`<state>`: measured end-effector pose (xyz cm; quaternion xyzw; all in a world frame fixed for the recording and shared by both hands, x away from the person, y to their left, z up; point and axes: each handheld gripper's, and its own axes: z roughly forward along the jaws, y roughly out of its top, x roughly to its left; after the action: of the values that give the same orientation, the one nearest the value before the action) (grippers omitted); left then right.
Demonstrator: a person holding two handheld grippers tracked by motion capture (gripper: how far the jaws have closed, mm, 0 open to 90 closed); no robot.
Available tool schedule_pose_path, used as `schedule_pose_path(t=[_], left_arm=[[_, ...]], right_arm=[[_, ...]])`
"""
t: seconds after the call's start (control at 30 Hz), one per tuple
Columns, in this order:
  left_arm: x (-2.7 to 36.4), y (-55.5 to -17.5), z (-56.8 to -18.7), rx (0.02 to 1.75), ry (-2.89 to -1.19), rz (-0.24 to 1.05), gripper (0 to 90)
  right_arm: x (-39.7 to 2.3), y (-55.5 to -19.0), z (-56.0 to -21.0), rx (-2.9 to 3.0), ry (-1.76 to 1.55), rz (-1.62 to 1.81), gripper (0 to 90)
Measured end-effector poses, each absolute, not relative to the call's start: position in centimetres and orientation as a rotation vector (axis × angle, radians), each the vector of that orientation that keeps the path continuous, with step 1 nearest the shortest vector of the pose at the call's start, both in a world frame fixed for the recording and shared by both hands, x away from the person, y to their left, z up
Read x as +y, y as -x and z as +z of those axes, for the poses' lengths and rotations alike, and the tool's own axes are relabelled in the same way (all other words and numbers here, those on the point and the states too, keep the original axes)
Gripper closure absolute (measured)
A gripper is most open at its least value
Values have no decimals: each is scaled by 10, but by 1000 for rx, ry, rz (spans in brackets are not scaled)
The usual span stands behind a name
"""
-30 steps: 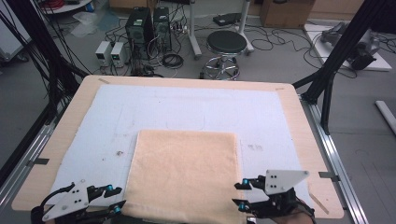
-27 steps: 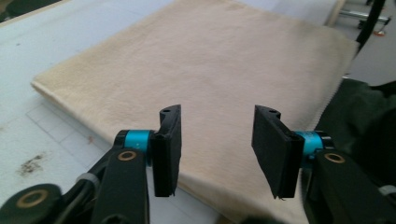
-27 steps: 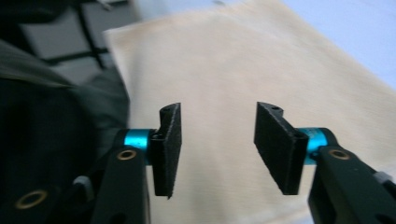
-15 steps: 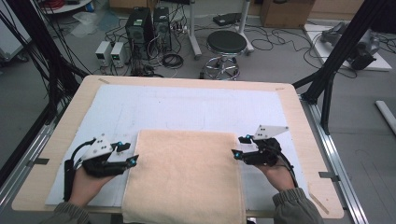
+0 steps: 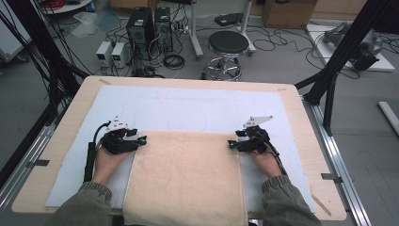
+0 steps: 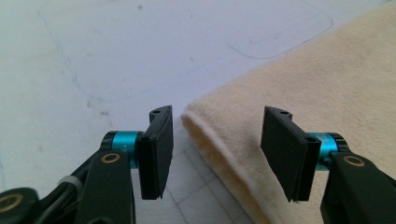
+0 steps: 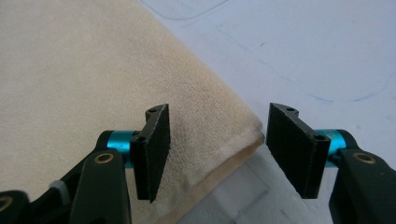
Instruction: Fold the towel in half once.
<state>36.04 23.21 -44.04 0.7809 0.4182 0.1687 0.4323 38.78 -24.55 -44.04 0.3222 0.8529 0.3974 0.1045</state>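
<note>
Both grippers have been carried forward to the far corners of the folded towel (image 5: 183, 174) lying on the white mat (image 5: 188, 106). The left gripper (image 5: 140, 140) and right gripper (image 5: 231, 143) are half open, nothing pinched yet; each corner is straddled, ready for a grab.

A plain cream-beige towel (image 5: 183, 176), unpatterned, is seen at 6 o'clock on the bench (image 5: 66, 136), whose rim is pale wood. The bench is covered by a white mat (image 5: 188, 106) marked with faint blue lines. At 9 o'clock of the towel the left gripper (image 5: 141, 140) is shown black with teal collars; at 3 o'clock the right gripper (image 5: 231, 143) is coloured alike. Olive-green sleeves (image 5: 282, 205) are worn. A black stool (image 5: 227, 43) is seen at 12 o'clock on the grey floor (image 5: 282, 61).
</note>
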Motion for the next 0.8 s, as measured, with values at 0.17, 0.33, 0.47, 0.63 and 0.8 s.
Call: schedule_pose_path(t=[0.17,0.33,0.47,0.63,0.8], left_arm=[[225,-370,-443,1046,-2029,356,496],[220,-371,-443,995,-2033,350,796],[221,-379,-439,1024,-2027,405,859],[221,-401,-420,1088,-1961,497,865],[218,-423,-381,1076,-1913,595,864]], right_arm=[[-246,-392,-444,2555,-953,1212,544],[-241,-397,-440,2652,-889,1216,802],[-234,-405,-434,2628,-870,1165,818],[-228,-426,-416,2528,-909,1183,826],[-225,-448,-388,2426,-941,1182,827]])
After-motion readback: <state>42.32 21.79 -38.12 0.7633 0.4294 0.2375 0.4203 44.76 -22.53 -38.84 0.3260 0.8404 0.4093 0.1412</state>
